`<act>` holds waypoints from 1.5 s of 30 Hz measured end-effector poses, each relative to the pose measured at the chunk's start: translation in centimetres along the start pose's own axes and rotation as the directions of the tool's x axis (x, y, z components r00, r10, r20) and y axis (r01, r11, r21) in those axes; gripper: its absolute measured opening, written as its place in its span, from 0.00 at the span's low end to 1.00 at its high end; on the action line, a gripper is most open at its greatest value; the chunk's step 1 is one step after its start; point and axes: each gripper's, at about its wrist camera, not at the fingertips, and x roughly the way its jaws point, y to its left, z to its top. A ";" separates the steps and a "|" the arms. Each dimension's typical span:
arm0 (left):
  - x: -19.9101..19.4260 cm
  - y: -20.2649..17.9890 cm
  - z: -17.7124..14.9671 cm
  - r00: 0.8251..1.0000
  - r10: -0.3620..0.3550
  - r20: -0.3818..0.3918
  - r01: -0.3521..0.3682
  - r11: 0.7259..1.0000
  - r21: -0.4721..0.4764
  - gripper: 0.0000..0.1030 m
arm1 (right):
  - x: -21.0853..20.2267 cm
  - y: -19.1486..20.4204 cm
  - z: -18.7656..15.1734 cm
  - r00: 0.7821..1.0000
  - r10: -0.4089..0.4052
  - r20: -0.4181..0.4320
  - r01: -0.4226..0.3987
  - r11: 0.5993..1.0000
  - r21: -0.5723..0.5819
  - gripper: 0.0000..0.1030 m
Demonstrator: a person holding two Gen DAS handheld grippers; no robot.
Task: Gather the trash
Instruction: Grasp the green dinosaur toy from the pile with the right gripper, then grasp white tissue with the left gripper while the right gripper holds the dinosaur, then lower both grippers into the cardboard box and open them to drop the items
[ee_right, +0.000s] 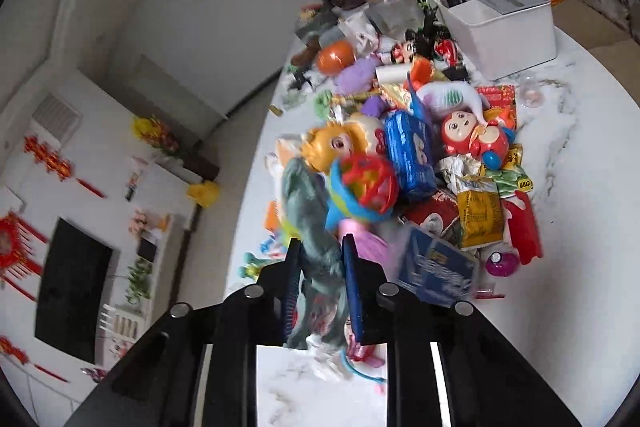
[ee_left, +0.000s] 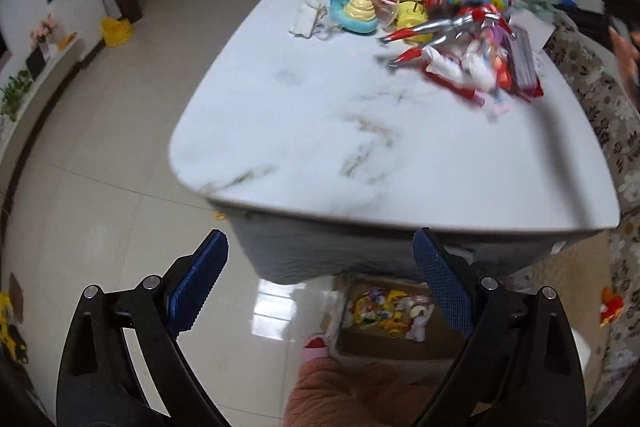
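My right gripper [ee_right: 320, 247] is shut on a grey-green toy dinosaur [ee_right: 316, 227] and holds it above a heap of toys and wrappers on the white marble table [ee_right: 560, 211]. The heap holds a yellow snack packet [ee_right: 480, 215], a blue tissue pack [ee_right: 412, 155], a red monkey toy [ee_right: 476, 139] and a red-and-blue lattice ball [ee_right: 368, 183]. My left gripper [ee_left: 320, 267] is open and empty, low by the table's near edge [ee_left: 400, 215]. Its view shows the toy heap [ee_left: 452, 23] at the far right of the table.
A cardboard box of toys [ee_left: 392, 311] stands on the tiled floor under the table. A white storage bin [ee_right: 500, 23] stands at the table's far end. A floral sofa [ee_left: 596, 99] runs along the table's right side. A pink-sleeved arm [ee_left: 340, 387] shows between the left fingers.
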 end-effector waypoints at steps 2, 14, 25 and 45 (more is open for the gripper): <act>0.8 -0.1 1.1 1.000 -0.007 -0.008 0.007 1.000 -0.011 0.88 | -1.5 0.0 0.7 0.999 0.041 0.036 -0.042 0.999 0.022 0.20; 2.9 -7.8 6.0 0.988 -0.149 0.050 0.143 0.983 0.118 0.88 | -12.2 0.9 -1.6 0.984 0.132 0.118 -0.128 0.991 -0.036 0.20; 11.2 -14.3 12.9 0.946 -0.313 -0.083 0.320 0.944 0.085 0.22 | -19.0 -3.5 -10.7 0.991 0.058 0.120 -0.065 0.996 0.055 0.20; -11.1 -8.0 10.5 0.799 -0.571 0.190 0.516 0.813 0.271 0.06 | -16.0 -3.1 -16.4 0.994 0.084 -0.070 -0.084 0.996 0.001 0.20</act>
